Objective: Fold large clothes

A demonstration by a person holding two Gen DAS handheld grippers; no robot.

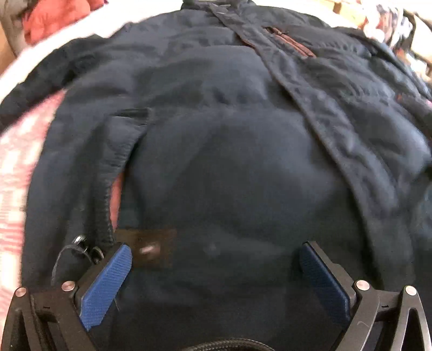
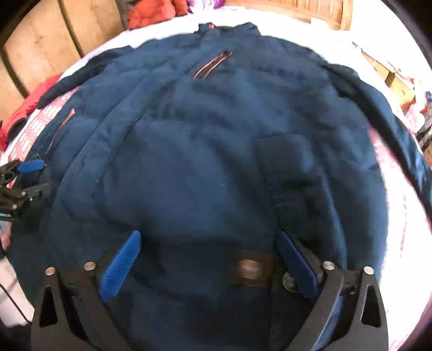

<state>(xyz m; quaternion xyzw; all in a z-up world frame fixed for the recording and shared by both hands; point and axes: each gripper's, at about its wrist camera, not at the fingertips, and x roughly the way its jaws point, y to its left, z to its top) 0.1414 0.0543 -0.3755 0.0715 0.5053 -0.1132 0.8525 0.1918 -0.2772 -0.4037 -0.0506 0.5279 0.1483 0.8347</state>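
A large navy padded jacket (image 1: 216, 121) lies spread front-up on a bed, collar at the far end, with a red-trimmed chest zip (image 1: 286, 40). My left gripper (image 1: 214, 259) is open, its blue pads straddling the hem by a dark snap patch (image 1: 154, 248) and a ribbed pocket edge. In the right wrist view the jacket (image 2: 205, 140) fills the frame. My right gripper (image 2: 209, 248) is open over the hem, beside a snap patch (image 2: 249, 267). The left gripper (image 2: 27, 175) shows at the jacket's left edge.
The bed cover is white with a pink checked part (image 1: 13, 167) (image 2: 391, 189). Red and orange clothes (image 2: 151, 12) lie at the bed's far left. Wooden wardrobe doors (image 2: 40, 51) stand at the left and a wooden headboard (image 2: 318, 10) at the far end.
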